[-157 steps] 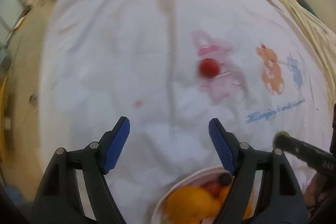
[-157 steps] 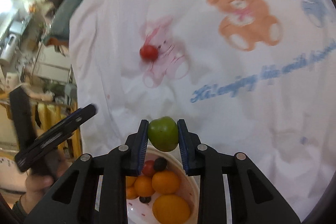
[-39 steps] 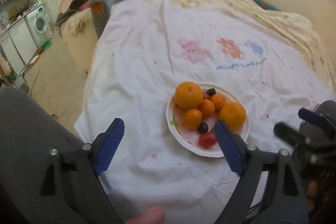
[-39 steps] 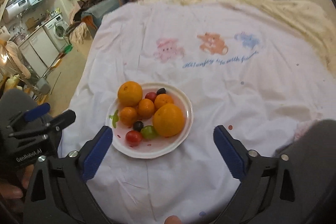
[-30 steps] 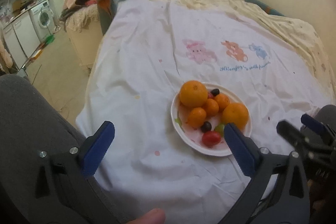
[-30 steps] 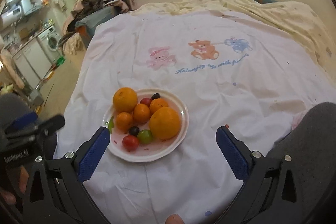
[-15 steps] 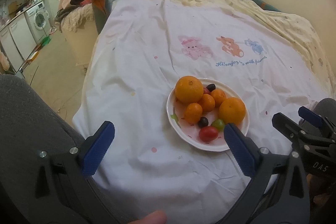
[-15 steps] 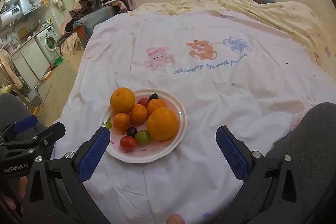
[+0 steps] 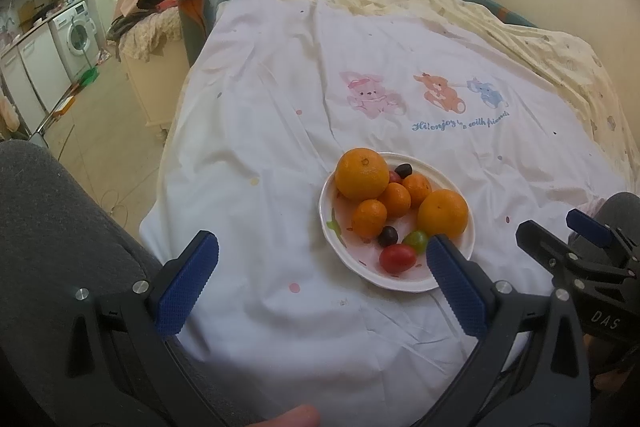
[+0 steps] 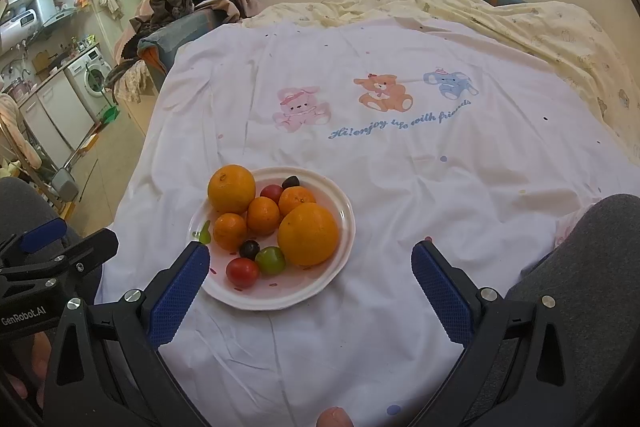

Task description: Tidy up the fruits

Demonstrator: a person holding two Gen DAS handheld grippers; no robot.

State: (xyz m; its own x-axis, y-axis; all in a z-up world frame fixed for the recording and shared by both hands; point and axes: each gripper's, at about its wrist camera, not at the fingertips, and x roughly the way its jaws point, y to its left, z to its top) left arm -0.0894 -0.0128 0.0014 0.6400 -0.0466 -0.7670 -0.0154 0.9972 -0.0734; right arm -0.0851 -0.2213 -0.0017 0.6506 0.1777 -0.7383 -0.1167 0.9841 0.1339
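While both tongs (image 9: 322, 267) (image 10: 310, 279) stay spread, fruit fills the plate (image 10: 344, 215).

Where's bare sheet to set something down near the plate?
Bare sheet lies right of the plate, up to the printed animals, and between plate and camera. The plate itself is crowded: oranges, tomatoes, grapes.

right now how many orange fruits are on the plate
5, all on the plate: a large orange at the far left, another near right, and three small ones between. Smaller fruit could hide behind them.
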